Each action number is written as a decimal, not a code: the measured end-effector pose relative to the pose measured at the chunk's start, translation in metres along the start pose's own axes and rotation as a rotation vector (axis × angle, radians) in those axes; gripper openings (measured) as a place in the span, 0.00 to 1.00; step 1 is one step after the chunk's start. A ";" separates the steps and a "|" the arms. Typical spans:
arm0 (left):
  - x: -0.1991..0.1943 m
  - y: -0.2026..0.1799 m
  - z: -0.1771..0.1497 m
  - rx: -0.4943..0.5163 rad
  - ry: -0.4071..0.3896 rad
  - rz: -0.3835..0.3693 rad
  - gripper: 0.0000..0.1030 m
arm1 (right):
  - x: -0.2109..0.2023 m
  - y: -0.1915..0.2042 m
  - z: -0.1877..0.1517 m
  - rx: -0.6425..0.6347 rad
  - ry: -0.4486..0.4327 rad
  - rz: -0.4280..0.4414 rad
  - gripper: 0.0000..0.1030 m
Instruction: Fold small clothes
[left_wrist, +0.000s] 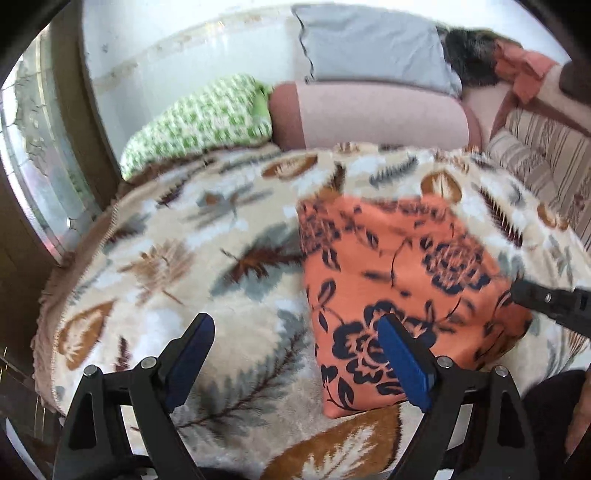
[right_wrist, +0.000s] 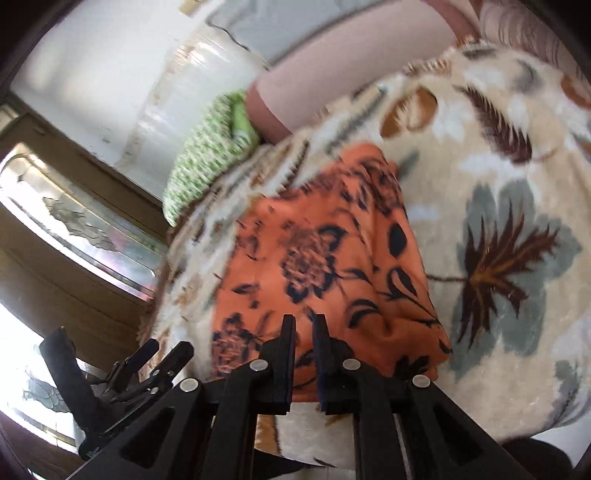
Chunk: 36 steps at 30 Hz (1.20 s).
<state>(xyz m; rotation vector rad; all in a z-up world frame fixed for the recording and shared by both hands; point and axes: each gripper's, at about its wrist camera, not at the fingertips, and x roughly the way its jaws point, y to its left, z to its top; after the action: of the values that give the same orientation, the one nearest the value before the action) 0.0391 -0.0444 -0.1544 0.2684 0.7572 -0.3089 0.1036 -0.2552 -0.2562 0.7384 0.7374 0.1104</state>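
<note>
Closest in, the left gripper (left_wrist: 295, 354) hangs low over the bed with its two blue-padded fingers (left_wrist: 192, 354) spread wide and nothing between them. One finger sits over the bare blanket (left_wrist: 177, 236), the other over the near part of the orange cloth (left_wrist: 399, 266).

That cloth, orange with dark blue flowers, lies as a folded, roughly square piece on the leaf-patterned blanket, a little toward the right side of the bed. It looks flat, with its near corner pointing at the left gripper.

The right gripper (right_wrist: 303, 325) is down at the cloth's edge. Its fingers are drawn in narrow, with only a thin slit showing between the pads; the orange cloth (right_wrist: 325, 258) shows right behind that slit, but I cannot tell whether any fabric is actually pinched. From the left camera, its black tip (left_wrist: 550, 299) pokes in at the cloth's right edge.

At the head of the bed sit a green and white pillow (left_wrist: 199, 122), a long pink bolster (left_wrist: 380, 114) touching it, and a grey pillow (left_wrist: 373, 44) resting on top of the bolster. Both views are somewhat blurred.
</note>
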 end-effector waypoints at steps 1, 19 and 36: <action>-0.010 0.002 0.004 -0.007 -0.022 0.004 0.88 | -0.008 0.005 0.001 -0.022 -0.021 -0.001 0.12; -0.138 0.000 0.044 -0.002 -0.262 0.071 0.93 | -0.093 0.092 -0.005 -0.291 -0.168 -0.121 0.12; -0.180 0.019 0.057 -0.060 -0.285 0.101 0.97 | -0.136 0.144 -0.004 -0.376 -0.227 -0.149 0.12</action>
<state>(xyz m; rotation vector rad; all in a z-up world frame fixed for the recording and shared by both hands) -0.0419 -0.0147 0.0147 0.1997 0.4690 -0.2221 0.0223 -0.1916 -0.0875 0.3292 0.5312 0.0268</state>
